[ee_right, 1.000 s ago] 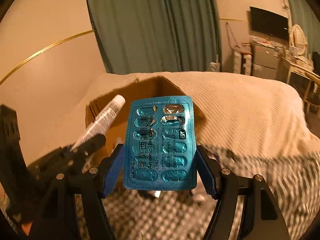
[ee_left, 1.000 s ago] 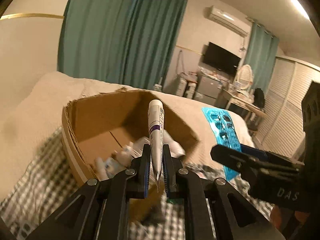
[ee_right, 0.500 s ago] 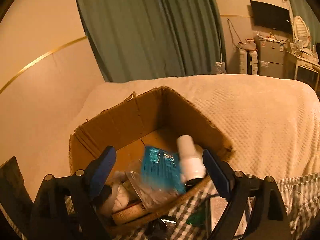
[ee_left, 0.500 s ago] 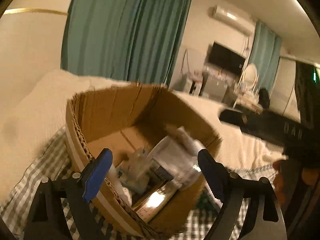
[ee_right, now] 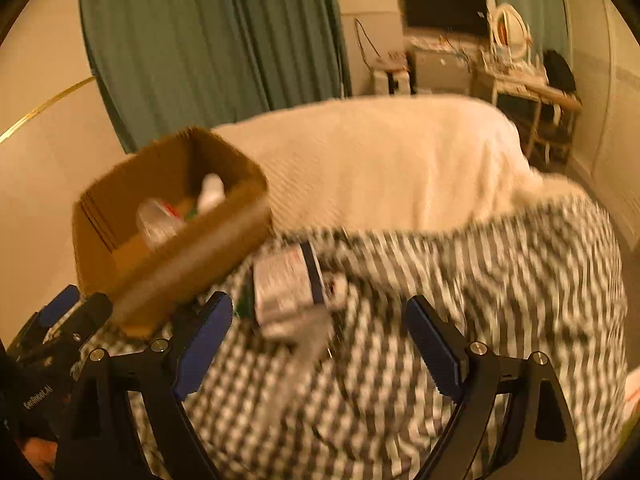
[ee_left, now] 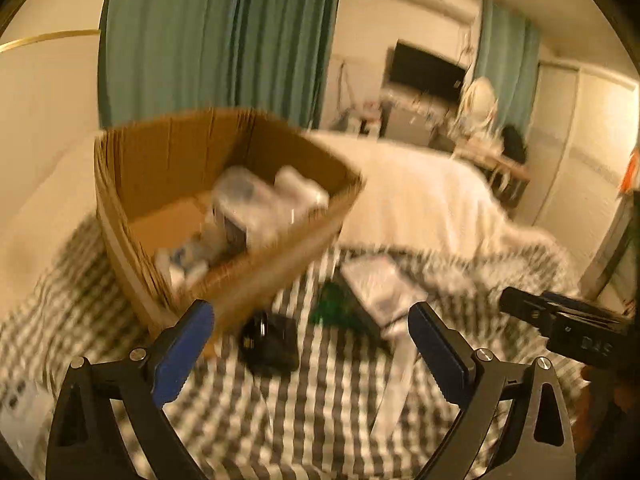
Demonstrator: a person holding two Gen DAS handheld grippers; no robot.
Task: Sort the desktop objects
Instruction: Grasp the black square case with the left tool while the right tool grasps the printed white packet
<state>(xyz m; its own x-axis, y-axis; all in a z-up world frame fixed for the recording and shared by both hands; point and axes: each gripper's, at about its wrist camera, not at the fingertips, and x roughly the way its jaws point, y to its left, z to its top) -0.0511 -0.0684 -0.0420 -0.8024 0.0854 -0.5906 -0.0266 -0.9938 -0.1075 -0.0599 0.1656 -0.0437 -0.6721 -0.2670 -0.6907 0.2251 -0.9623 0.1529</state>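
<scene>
Left wrist view blurred; left gripper [ee_left: 310,340] just opened wide, empty, risked knocking cardboard box [ee_left: 256,280] beside black object [ee_left: 270,344]; right gripper [ee_right: 320,344] likewise spread, empty.

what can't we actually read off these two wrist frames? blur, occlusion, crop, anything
- Cardboard box contents: left wrist view, motion blur leaves only pale shapes; in the right wrist view the near wall hides most.
- Dark object and green item on the checked cloth: blurred, identity unclear.
- White packet: right wrist view, print smeared, unreadable.
- Right gripper and left gripper: both open and empty.
</scene>
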